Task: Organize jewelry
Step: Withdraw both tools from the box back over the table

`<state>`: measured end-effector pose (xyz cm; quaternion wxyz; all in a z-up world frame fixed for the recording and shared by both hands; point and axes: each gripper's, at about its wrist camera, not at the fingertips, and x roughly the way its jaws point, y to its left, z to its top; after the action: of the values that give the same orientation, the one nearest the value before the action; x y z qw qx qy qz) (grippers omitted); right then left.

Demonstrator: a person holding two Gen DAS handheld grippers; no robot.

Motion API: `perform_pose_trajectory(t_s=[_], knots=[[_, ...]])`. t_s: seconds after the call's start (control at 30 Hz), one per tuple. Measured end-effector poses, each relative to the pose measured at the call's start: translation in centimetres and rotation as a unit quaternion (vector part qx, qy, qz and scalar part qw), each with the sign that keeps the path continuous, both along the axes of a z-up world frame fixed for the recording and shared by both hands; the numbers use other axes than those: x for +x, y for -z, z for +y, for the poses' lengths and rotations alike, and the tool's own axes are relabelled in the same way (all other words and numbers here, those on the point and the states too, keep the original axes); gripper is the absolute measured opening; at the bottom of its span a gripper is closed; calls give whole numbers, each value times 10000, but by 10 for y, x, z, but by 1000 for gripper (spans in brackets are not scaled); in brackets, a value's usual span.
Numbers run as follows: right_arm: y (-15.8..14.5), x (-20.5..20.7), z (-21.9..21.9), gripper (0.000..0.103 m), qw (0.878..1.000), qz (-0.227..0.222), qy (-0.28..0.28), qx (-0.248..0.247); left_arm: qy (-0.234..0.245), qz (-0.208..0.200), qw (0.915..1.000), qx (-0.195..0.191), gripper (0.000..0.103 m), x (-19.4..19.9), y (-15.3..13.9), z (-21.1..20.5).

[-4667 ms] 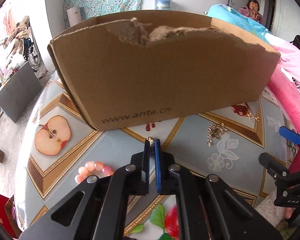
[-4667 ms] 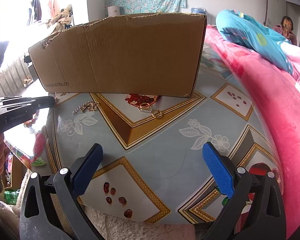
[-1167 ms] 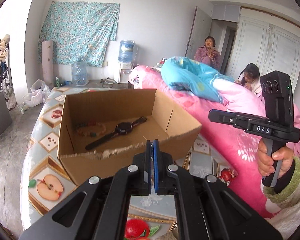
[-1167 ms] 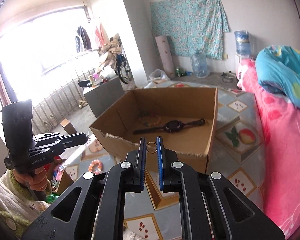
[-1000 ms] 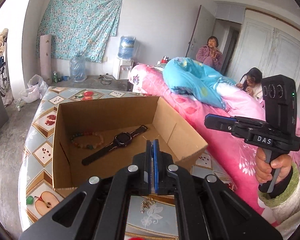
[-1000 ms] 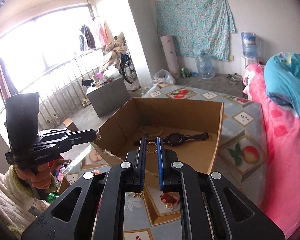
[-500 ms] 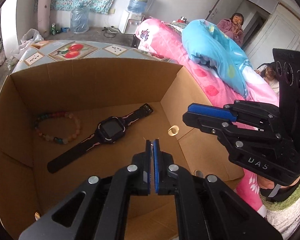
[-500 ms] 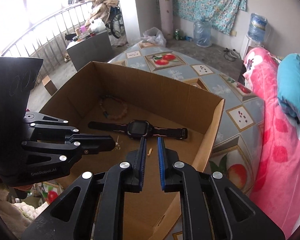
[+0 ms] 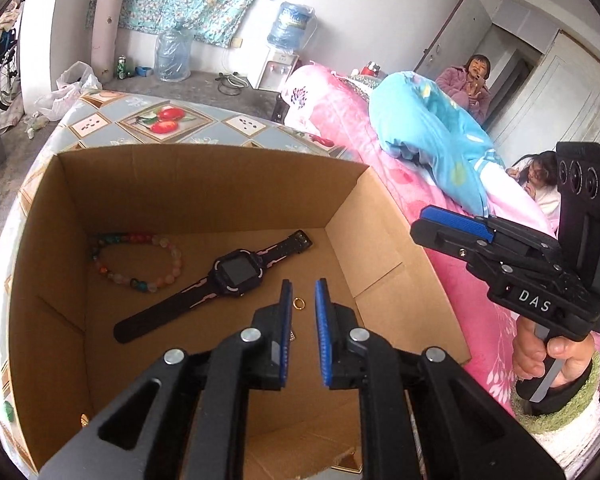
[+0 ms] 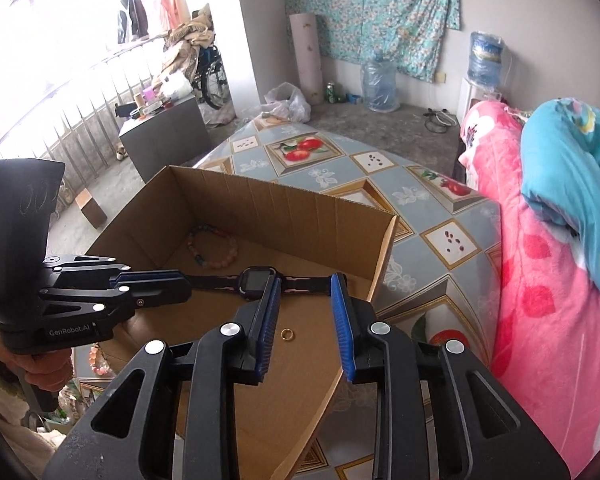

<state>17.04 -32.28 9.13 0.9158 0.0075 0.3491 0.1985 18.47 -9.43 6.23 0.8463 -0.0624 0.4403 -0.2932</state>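
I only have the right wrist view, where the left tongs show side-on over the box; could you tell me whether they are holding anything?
Observer: No. In the left wrist view the left tongs stand open, having just been opening, with nothing between them.
Operator: Thank you. Is anything lying beneath them?
Observer: Yes. A small gold piece lies on the floor of the cardboard box, partly hidden behind the tongs' left finger, just nearer the camera than the gold ring.
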Motion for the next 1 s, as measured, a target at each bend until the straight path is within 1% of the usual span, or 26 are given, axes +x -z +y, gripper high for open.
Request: perform_pose_trajectory(t_s=[0.13,0.17,0.23,0.27,0.3,0.4,0.5,0.6,0.63,0.7,0.77,0.87,0.93,1.0], knots=[[-13,-37,-10,26,9990,-265,39,350,-23,-459,9988,-191,11,-31,-18,26],[-15,-51,-13,27,9983,-343,41,473,44,-679,9973,-286,11,-42,-22,34],[-15,-79,-20,32,9960,-492,39,740,160,-1169,9923,-374,15,-69,-28,51],[-13,-95,-23,34,9947,-548,2,875,207,-1341,9900,-399,18,-83,-28,59],[-9,-110,-24,35,9934,-593,-37,985,223,-1419,9889,-380,18,-96,-27,68],[14,-145,-21,35,9919,-533,-52,1155,199,-1403,9897,-214,18,-126,-17,87],[49,-159,-9,35,9922,-122,63,1237,173,-1121,9935,-105,18,-146,1,97],[84,-159,5,35,9898,324,173,1375,106,-896,9958,159,18,-157,25,92],[95,-157,10,35,9890,434,217,1396,71,-872,9957,301,18,-159,34,89],[114,-151,20,35,9880,584,313,1396,92,-921,9938,622,18,-160,52,77],[127,-146,29,35,9869,703,375,1399,199,-889,9921,858,18,-161,69,67],[135,-141,45,35,9918,616,425,1034,340,-996,9874,1182,18,-158,85,51],[140,-140,52,35,9927,577,371,988,407,-1067,9849,1300,18,-154,90,42],[147,-139,56,35,9916,672,376,1038,456,-1106,9833,1373,18,-149,94,35]])
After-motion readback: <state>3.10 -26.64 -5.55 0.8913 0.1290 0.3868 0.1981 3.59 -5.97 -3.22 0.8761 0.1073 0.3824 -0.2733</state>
